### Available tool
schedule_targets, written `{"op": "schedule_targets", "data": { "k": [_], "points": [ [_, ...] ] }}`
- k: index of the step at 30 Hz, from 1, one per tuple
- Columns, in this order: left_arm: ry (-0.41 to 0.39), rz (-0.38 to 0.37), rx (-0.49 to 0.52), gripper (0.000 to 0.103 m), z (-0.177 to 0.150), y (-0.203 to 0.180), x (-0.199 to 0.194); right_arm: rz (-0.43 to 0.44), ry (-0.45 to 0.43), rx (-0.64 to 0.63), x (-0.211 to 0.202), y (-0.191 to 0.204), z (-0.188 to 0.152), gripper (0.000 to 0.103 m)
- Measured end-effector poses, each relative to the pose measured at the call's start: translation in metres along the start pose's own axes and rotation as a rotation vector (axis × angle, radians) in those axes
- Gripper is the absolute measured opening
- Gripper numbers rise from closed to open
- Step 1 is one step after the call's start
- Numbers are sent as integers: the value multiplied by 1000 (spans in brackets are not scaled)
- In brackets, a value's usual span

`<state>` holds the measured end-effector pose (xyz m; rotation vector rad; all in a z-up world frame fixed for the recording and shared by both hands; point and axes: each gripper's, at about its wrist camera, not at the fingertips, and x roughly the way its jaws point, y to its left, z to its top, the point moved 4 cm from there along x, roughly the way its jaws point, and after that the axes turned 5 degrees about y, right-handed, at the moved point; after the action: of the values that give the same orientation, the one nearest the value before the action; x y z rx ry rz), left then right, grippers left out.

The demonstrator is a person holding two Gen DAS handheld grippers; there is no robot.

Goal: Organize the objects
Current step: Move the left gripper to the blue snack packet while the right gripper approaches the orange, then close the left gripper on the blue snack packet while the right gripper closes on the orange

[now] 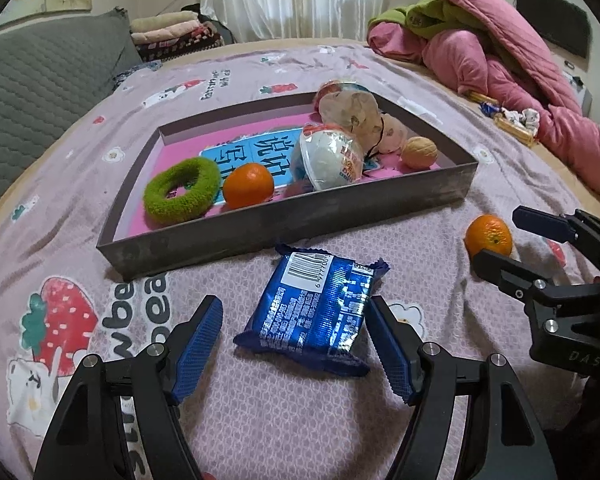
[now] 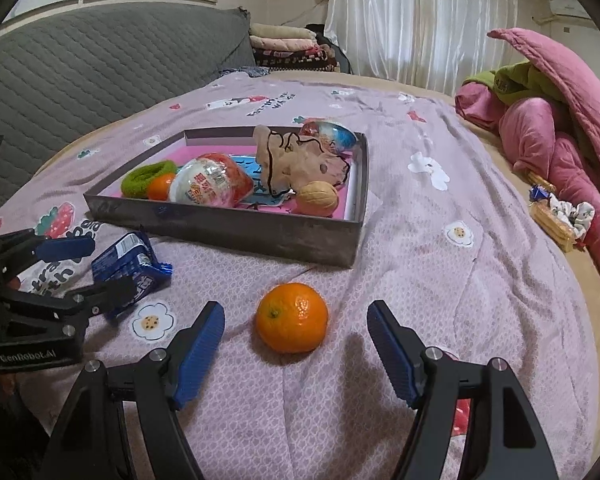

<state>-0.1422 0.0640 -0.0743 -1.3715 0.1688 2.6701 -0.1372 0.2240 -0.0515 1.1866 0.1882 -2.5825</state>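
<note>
A blue snack packet (image 1: 314, 312) lies on the pink bedspread between the open fingers of my left gripper (image 1: 296, 320); it also shows in the right wrist view (image 2: 130, 266). A loose orange (image 2: 292, 317) lies between the open fingers of my right gripper (image 2: 296, 322), also visible in the left wrist view (image 1: 489, 237). Behind them stands a grey box (image 1: 284, 226) (image 2: 260, 232) holding a green hair ring (image 1: 182, 190), another orange (image 1: 248, 185), a wrapped plastic egg (image 1: 328, 159), a walnut (image 1: 419, 152) and a plush toy (image 1: 356, 114).
A pink quilt (image 1: 512, 52) is heaped at the right, with wrapped snacks (image 2: 552, 220) beside it. A grey quilted headboard (image 2: 80, 68) and folded blankets (image 2: 288, 46) stand at the back left. The bedspread (image 2: 440, 280) stretches to the right of the box.
</note>
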Motion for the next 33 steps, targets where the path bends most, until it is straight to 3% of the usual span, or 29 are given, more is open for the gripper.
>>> {"op": "schedule_targets", "data": {
  "k": [5, 13, 15, 18, 33],
  "points": [
    [11, 0, 0, 75, 1, -1, 9, -24, 21, -39, 9, 6, -3, 71],
    [-8, -4, -9, 73, 4, -3, 16, -55, 31, -70, 14, 8, -6, 41],
    [-16, -16, -4, 60, 4, -5, 17, -54, 25, -73, 12, 8, -6, 40],
    [-28, -7, 16, 54, 4, -9, 15, -48, 20, -72, 11, 7, -5, 40],
    [-108, -19, -45, 53, 12, 7, -31, 25, -143, -78, -24, 20, 13, 39]
  ]
}}
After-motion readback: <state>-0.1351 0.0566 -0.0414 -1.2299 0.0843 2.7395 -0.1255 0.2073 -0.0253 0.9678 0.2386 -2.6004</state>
